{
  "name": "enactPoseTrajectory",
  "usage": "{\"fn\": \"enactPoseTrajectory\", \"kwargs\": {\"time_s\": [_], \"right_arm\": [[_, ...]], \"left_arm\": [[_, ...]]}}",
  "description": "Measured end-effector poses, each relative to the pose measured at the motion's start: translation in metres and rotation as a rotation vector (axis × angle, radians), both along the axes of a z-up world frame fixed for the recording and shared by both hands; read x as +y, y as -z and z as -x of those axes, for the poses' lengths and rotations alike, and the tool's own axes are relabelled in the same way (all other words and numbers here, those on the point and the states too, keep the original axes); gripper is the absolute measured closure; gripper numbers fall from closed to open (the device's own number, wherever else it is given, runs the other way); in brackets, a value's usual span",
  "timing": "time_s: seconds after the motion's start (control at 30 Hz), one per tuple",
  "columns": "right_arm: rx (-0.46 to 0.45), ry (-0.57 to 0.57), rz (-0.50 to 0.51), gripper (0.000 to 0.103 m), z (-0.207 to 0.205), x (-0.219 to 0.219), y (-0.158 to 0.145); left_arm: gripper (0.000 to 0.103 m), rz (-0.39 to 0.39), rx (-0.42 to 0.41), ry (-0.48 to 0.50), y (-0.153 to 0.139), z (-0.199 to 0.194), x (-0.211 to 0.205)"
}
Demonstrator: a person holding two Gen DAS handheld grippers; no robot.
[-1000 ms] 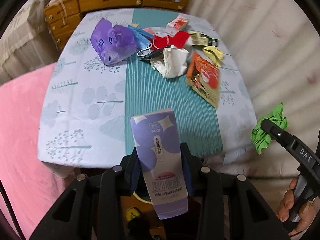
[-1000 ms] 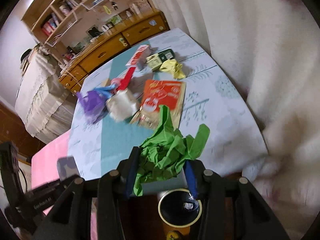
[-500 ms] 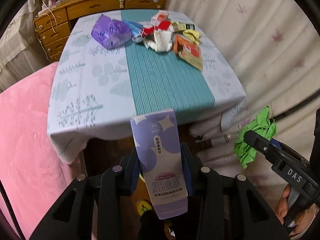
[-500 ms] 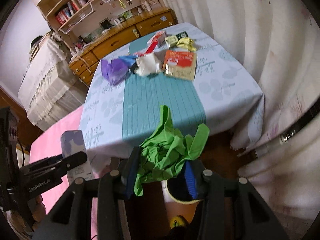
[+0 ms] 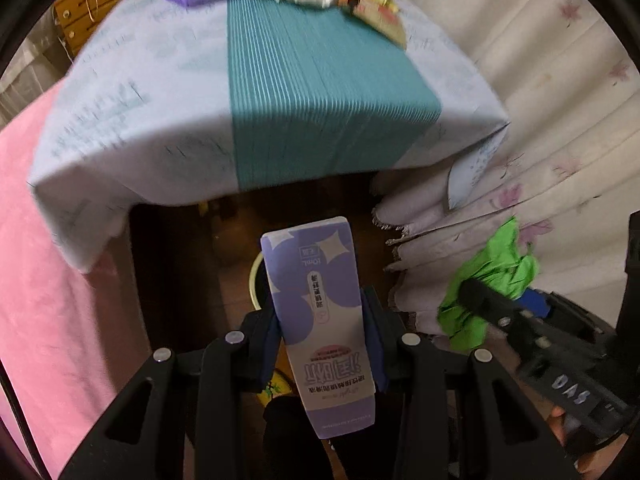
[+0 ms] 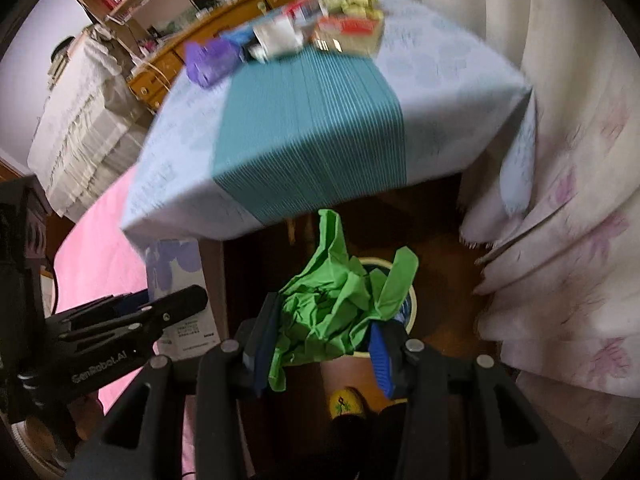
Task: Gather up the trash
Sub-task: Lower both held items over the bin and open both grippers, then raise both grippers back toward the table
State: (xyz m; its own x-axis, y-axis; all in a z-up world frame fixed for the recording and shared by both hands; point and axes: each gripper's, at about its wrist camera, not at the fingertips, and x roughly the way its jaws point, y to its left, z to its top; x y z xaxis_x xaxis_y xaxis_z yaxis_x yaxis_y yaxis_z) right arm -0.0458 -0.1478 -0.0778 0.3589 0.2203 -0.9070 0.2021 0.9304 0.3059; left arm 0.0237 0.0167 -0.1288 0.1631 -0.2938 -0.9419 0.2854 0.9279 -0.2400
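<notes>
Left tool (image 5: 322, 344) clamps carton (image 5: 320, 320)

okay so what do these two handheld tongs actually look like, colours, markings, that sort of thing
Both the left tongs and the right tongs are matte black plastic frames with triangular cutouts, silver round rivets at the joints and blue pads on the inner finger faces. Seen from the side, the left one carries white "GenRobot.AI" lettering, the right one white "DAS" lettering. No cables or sleeves are clearly visible.

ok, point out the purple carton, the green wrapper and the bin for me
purple carton (image 5: 320, 308), left wrist view, middle of its printed front face.
green wrapper (image 6: 340, 304), right wrist view, centre of the crumpled bunch.
bin (image 6: 412, 304), right wrist view, right side of its pale rim.
</notes>
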Motion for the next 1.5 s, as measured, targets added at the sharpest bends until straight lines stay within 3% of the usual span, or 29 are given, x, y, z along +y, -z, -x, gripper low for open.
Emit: {"fn": "enactPoseTrajectory", "kwargs": {"time_s": [0.2, 0.37, 0.63, 0.67, 0.73, 0.77, 0.8, 1.03, 1.1, 1.17, 1.27, 1.5], "right_arm": [[0.102, -0.023, -0.004, 0.062, -0.007, -0.008, 0.102], [0.143, -0.024, -0.029, 0.062, -0.019, -0.016, 0.190], [0.165, -0.068, -0.028, 0.061, -0.032, -0.009, 0.309], [0.173, -0.072, -0.033, 0.061, -0.034, -0.008, 0.322], [0.180, -0.078, -0.045, 0.061, -0.036, -0.007, 0.341], [0.183, -0.084, -0.050, 0.060, -0.036, -0.006, 0.350], [0.187, -0.088, -0.051, 0.059, -0.037, -0.005, 0.357], [0.223, -0.079, -0.041, 0.050, -0.040, -0.006, 0.394], [0.201, -0.078, -0.019, 0.037, -0.040, -0.005, 0.397], [0.177, -0.074, -0.004, 0.030, -0.041, -0.006, 0.397], [0.156, -0.061, -0.001, 0.030, -0.043, -0.007, 0.394], [0.129, -0.038, 0.009, 0.030, -0.040, -0.012, 0.371]], "left_arm": [[0.068, -0.020, 0.037, -0.036, 0.090, -0.003, -0.017], [0.068, -0.042, 0.098, -0.046, 0.186, -0.010, -0.026], [0.067, -0.063, 0.094, -0.069, 0.289, -0.026, -0.031], [0.065, -0.065, 0.093, -0.070, 0.299, -0.028, -0.031], [0.049, -0.077, 0.107, -0.069, 0.317, -0.031, -0.029], [0.030, -0.083, 0.109, -0.070, 0.323, -0.032, -0.028], [0.020, -0.089, 0.103, -0.076, 0.330, -0.032, -0.025], [0.016, -0.129, 0.082, -0.138, 0.354, -0.033, 0.001], [0.016, -0.135, 0.067, -0.156, 0.354, -0.033, 0.005], [0.015, -0.153, 0.040, -0.174, 0.352, -0.033, 0.010], [0.009, -0.174, 0.014, -0.184, 0.347, -0.033, 0.013], [0.009, -0.166, -0.043, -0.176, 0.310, -0.030, 0.008]]}}
